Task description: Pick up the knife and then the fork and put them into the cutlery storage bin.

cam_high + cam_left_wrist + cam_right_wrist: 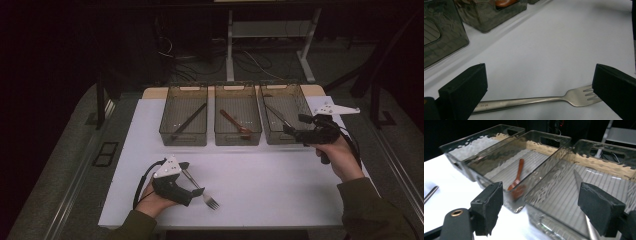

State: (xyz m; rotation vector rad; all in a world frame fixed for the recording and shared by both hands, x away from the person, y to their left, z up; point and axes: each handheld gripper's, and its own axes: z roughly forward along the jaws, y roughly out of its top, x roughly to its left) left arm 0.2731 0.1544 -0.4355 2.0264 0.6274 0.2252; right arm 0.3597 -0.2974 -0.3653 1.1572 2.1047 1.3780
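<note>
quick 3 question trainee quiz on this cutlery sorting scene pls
1. True or false: the left gripper is clamped on the fork.
2. Which bin holds the brown spoon? A) left bin B) middle bin C) right bin
3. Fill in: the knife lies in the ___ bin, next to the right gripper.

Key
1. False: the jaws stand open, with the fork lying on the table between them.
2. B
3. right
</note>
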